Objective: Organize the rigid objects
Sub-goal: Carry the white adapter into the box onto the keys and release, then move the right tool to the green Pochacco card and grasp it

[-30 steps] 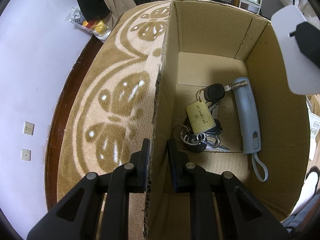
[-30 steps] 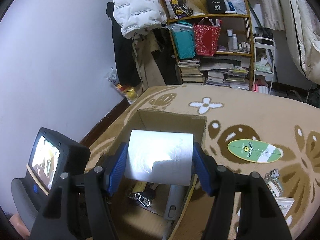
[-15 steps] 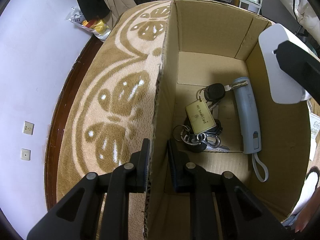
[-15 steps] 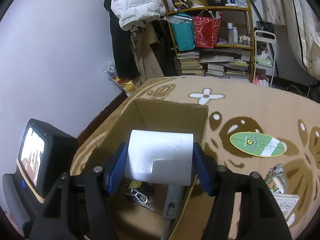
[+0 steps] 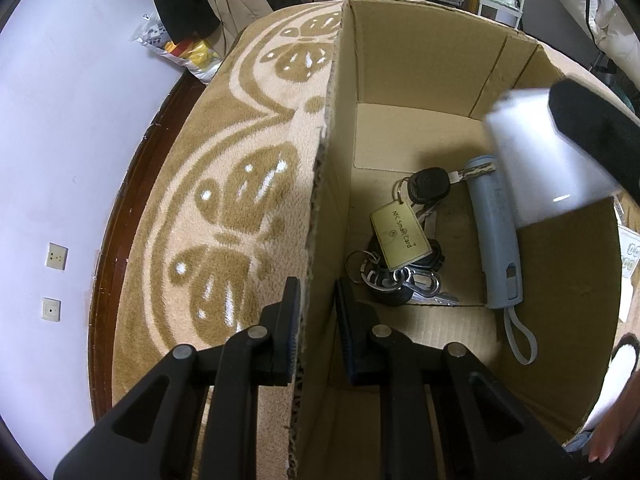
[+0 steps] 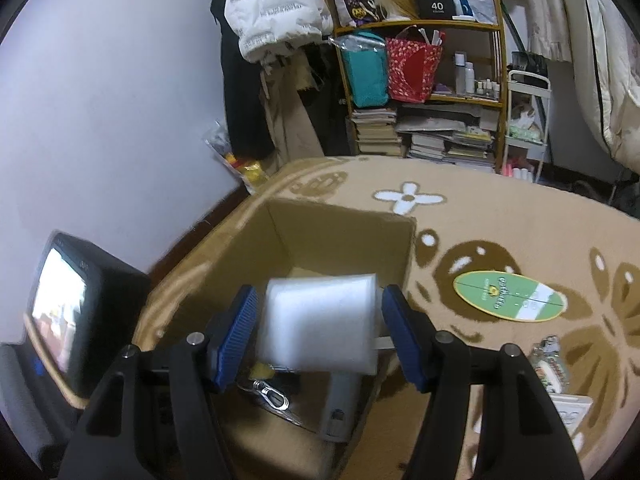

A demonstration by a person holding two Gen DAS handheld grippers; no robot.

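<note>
My left gripper is clamped on the cardboard box side wall. My right gripper pinches the white block over the box; keys and grey tool lie inside.

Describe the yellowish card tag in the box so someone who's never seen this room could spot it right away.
Find the open cardboard box on the tan patterned rug. On its floor lies a bunch of keys beside a long grey-blue handled object. The card tag rests on top of the keys: flat, pale gold, rectangular, printed "NFC Smart Card", the only printed thing there.
</note>
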